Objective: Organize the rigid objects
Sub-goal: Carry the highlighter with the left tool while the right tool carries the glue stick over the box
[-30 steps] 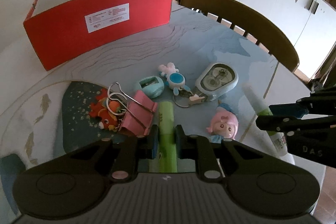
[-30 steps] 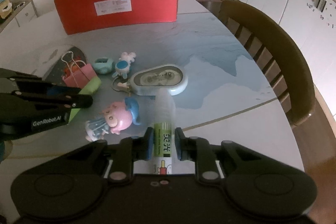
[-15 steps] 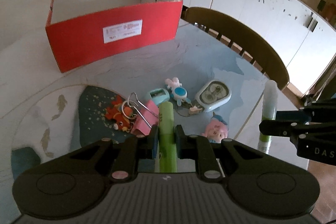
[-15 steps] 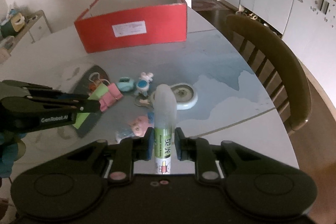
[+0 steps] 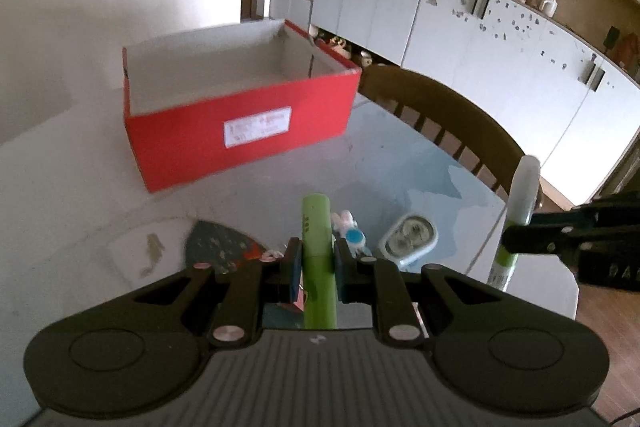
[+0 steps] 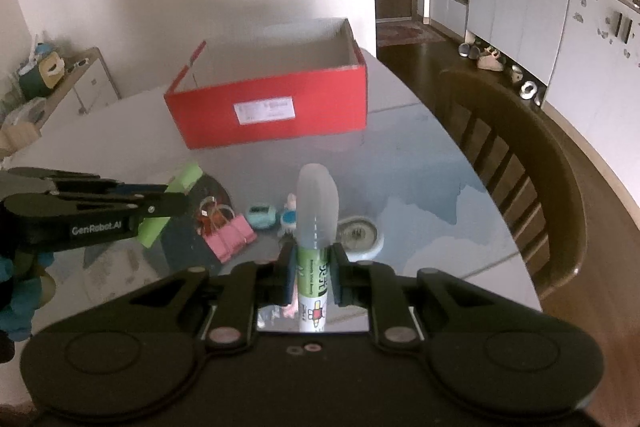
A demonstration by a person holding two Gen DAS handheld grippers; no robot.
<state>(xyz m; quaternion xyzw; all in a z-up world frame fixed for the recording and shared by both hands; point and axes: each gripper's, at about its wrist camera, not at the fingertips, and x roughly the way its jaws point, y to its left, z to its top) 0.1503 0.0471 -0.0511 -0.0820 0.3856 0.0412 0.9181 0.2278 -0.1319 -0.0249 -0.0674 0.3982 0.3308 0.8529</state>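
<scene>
On my left wrist view, the left gripper (image 5: 316, 265) is clenched on a lime-green stick-shaped marker (image 5: 317, 251), which juts up past the pads toward 12 o'clock, clear of the worktop (image 5: 280, 183). At 11 o'clock sits the open red cardboard box with a white label (image 5: 240, 123), its pale inside showing nothing I can make out. Just beyond the marker tip, at 1 o'clock, lie a small blue-and-white toy figure (image 5: 351, 230) and an oval pale-blue correction-tape dispenser (image 5: 409, 235). At 3 o'clock the right gripper (image 5: 516, 239) comes in from the edge, clamped on a glue stick with a frosted cap and green label (image 5: 516, 219). A dark wooden chair (image 5: 448, 123) stands behind the worktop at 2 o'clock.

On my right wrist view, the right gripper (image 6: 313, 277) grasps the glue stick (image 6: 315, 227) around its label, the frosted cap upright toward 12 o'clock. The red box (image 6: 272, 107) stands at 12 o'clock, well apart. At 9 o'clock the left gripper (image 6: 176, 201) holds the green marker (image 6: 168, 209) slanting across its fingers. Below it, at 10 o'clock, pink binder clips (image 6: 230, 233) lie on the worktop (image 6: 420, 187), a small teal object (image 6: 261, 215) just beside them, and the tape dispenser (image 6: 360, 235) peeks out right of the glue stick. The chair (image 6: 520, 179) fills 3 o'clock.
</scene>
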